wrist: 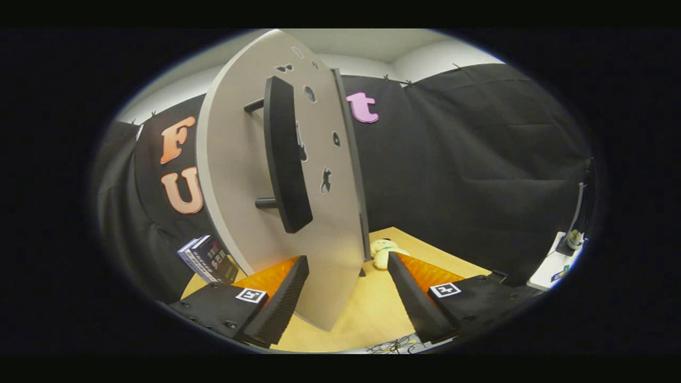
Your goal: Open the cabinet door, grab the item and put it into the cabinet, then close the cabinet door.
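The two-finger gripper (348, 290) has its fingers spread wide apart, gripping nothing. The lower edge of the pale grey cabinet door (234, 159) runs down between them, closer to the left finger (282, 303), though contact cannot be judged. The door stands swung out, seen nearly edge-on, and carries a long black bar handle (284, 154) on two short posts, well above the fingertips. Small dark cut-out shapes dot the door's face beside the handle. The small cream plush toy (384, 251) lies on the light wooden tabletop (372, 314) just beyond the right finger (409, 298), near the door's edge. A stack of dark books (208, 259) sits beyond the left finger, behind the door.
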The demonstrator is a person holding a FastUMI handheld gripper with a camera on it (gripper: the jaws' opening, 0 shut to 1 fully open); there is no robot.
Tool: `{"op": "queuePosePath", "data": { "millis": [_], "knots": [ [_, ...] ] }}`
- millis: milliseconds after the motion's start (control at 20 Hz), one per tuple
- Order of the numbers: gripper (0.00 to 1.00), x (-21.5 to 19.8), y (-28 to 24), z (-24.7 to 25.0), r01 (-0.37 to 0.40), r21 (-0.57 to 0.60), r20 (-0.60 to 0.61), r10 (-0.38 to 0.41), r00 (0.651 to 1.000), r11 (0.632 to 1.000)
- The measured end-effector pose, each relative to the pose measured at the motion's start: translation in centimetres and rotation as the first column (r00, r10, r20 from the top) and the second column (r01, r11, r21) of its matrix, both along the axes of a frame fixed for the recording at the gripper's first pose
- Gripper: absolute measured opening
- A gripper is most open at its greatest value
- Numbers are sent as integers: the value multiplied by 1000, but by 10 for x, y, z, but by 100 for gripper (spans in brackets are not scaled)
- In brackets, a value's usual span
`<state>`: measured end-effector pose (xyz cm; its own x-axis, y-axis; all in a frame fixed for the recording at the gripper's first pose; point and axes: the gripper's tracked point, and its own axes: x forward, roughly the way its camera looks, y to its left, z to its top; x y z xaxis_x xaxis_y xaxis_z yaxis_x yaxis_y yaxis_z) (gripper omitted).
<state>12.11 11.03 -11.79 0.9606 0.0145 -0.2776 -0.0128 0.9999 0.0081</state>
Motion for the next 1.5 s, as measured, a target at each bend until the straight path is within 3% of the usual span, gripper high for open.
{"op": "queuePosePath", "data": {
  "millis": [400, 650, 1250, 1500],
  "knots": [
    [97, 62, 89, -26, -139, -50, -46, 137, 990, 989],
    [96, 96, 111, -36, -162, -51, -65, 158, 985, 986],
    [97, 108, 109, -48, -133, -2, -83, 132, 988, 991],
    [97, 69, 107, -26, -147, -8, -65, 146, 987, 989]
  ]
}}
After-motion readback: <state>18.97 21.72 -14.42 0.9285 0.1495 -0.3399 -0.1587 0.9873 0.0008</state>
